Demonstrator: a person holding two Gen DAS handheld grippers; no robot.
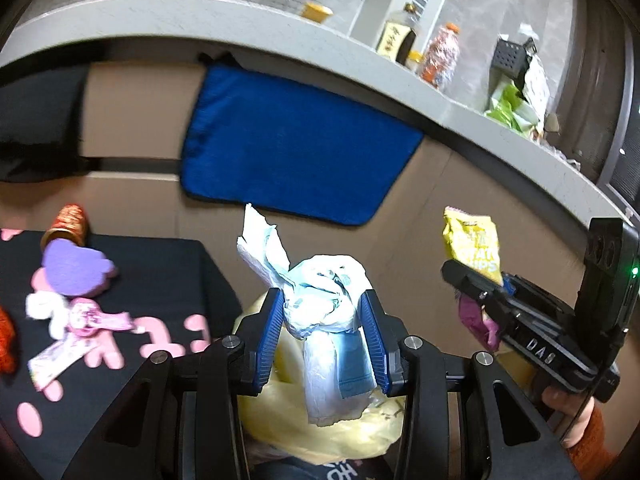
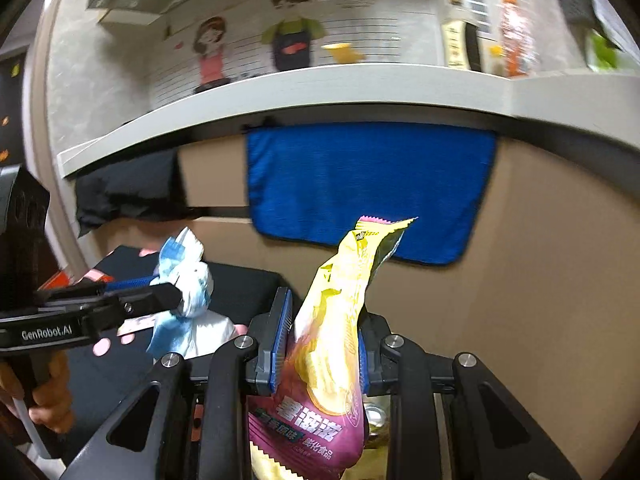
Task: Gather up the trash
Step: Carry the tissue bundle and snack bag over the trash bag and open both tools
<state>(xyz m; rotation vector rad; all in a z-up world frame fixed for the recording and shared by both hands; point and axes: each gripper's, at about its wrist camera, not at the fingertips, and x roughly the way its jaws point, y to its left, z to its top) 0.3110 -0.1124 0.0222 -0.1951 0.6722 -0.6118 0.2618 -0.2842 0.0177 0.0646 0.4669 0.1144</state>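
My left gripper (image 1: 324, 330) clamps tissue wad (image 1: 320, 300); right gripper (image 2: 320, 344) clamps chip bag (image 2: 340, 320). Both lifted, neither binned; wrappers (image 1: 76, 320) remain.

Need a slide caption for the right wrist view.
Right gripper clamps a yellow-and-purple snack bag; left gripper alongside holds crumpled white-and-blue paper.

Grey counter (image 1: 248, 20) beyond and above the tool, carrying yellow cup (image 1: 316, 12), dark sauce bottle (image 1: 396, 38), orange-capped bottle (image 1: 442, 56), black perforated box (image 1: 510, 58), green-and-white wrappers (image 1: 516, 104) toward the right, blue towel (image 1: 296, 148) hanging below its edge
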